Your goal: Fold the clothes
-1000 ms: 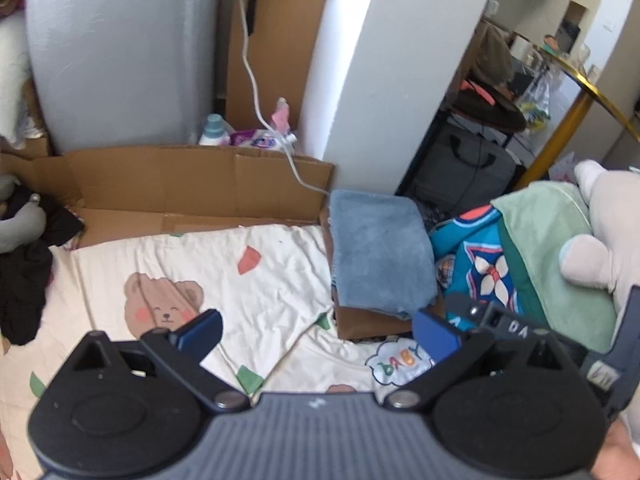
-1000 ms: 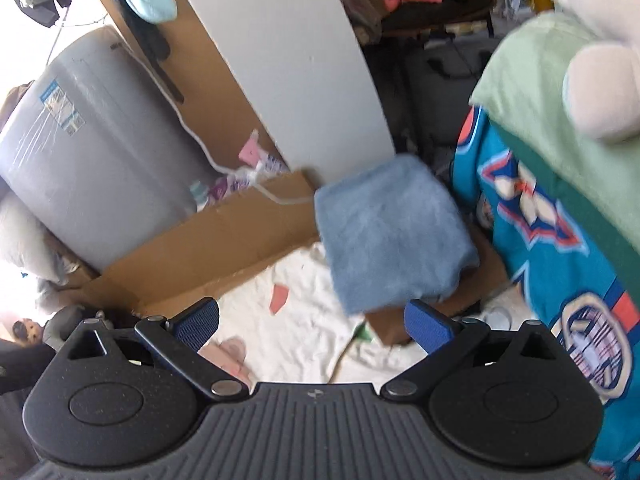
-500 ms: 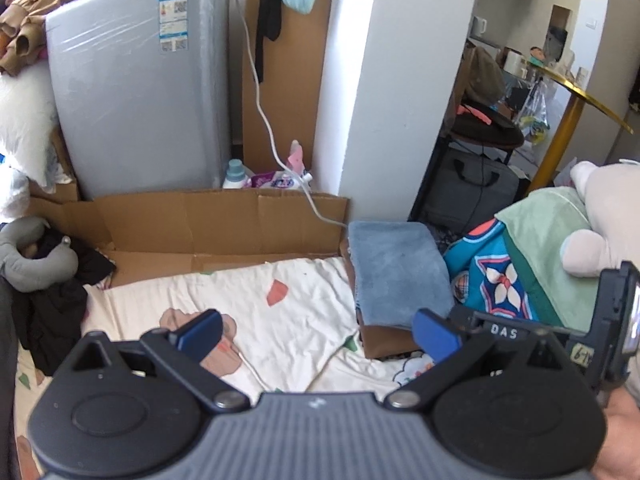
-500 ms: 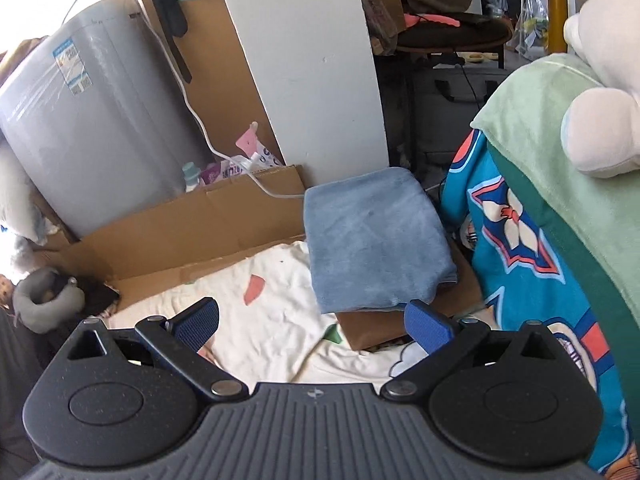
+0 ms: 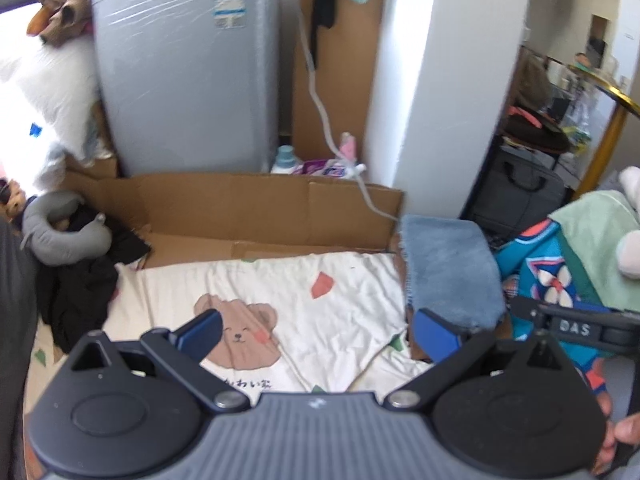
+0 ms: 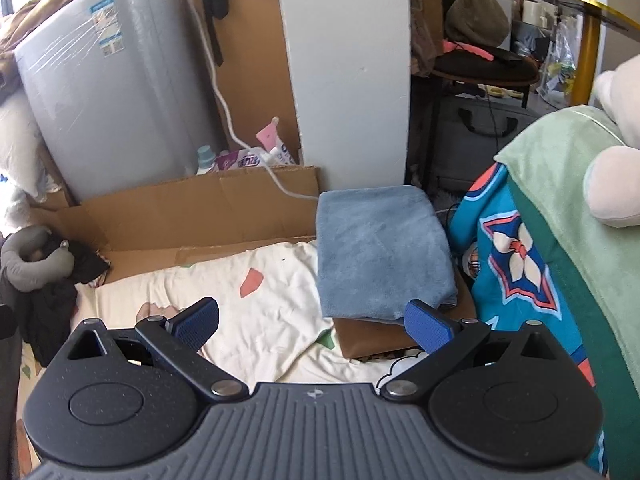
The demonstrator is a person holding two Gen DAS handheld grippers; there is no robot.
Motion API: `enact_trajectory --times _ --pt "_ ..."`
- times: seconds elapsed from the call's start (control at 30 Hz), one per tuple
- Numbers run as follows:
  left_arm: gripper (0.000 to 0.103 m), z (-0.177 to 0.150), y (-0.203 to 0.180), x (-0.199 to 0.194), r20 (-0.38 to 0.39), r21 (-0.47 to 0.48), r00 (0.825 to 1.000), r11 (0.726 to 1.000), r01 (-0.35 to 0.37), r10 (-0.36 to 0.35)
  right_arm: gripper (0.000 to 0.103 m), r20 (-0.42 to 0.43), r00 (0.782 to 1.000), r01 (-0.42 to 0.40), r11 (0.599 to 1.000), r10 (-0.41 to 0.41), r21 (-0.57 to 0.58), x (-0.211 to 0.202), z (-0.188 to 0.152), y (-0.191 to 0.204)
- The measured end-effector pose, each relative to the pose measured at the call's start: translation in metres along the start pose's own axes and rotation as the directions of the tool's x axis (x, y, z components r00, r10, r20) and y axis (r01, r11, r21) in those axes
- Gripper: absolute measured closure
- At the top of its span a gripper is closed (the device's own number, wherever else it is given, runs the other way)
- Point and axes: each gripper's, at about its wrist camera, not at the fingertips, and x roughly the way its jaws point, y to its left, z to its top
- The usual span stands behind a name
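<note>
1. Far left, beside you: a black garment heap with a grey neck pillow on top. It lies crumpled, unfolded, against the left edge of the cream bear-print sheet.
2. The sheet covers the near surface, wrinkled, with a brown bear printed at centre-left; its near part is cut off by both gripper bodies.
3. Your left gripper hovers over the sheet. Jaws spread wide, blue pads well apart, nothing between them, touching nothing.
4. Your right gripper is the same: jaws wide, holding nothing, above the sheet. In the left wrist view it shows only as a black bar at the right edge, with your fingers around the handle.
5. Right of centre: the folded blue towel lies flat and squared on a cardboard box, touching the sheet's right edge. Its far edge sits just below the white pillar.
6. Behind the sheet: flattened cardboard, then a grey washing machine wrapped in film, with a white cable trailing down to the towel.
7. Far right: teal patterned fabric under a pale green blanket, with a white plush toy on top, cut off by the frame.
8. The left wrist view is motion-blurred; small items by the machine are hard to read.
</note>
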Motion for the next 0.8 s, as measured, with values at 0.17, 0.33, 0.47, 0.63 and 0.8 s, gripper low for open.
enact_trajectory --times 0.17,0.33,0.47,0.63,0.8 --pt "0.0 -0.019 0.02 0.015 0.017 -0.004 0.999 0.999 -0.04 0.04 0.001 -0.009 0.999 -0.037 0.997 0.037 -0.064 0.011 -0.012 0.023" --pt "0.001 -0.038 0.037 0.031 0.026 0.003 0.998 0.998 -0.064 0.064 0.001 -0.022 0.998 -0.056 0.994 0.054 -0.094 0.02 -0.025 0.045" --pt "0.001 -0.039 0.04 0.04 -0.025 -0.012 0.987 0.988 -0.157 0.157 0.001 -0.022 0.999 -0.042 0.99 0.039 -0.132 0.032 -0.034 0.06" --pt "0.0 -0.034 0.034 0.043 -0.046 0.024 0.992 0.993 -0.118 0.119 0.001 -0.042 0.997 -0.068 0.987 0.063 -0.143 0.035 -0.039 0.071" --pt "0.0 -0.042 0.033 0.049 -0.076 0.024 0.986 0.989 -0.149 0.15 0.001 -0.058 0.995 -0.088 0.982 0.079 -0.169 0.032 -0.049 0.078"
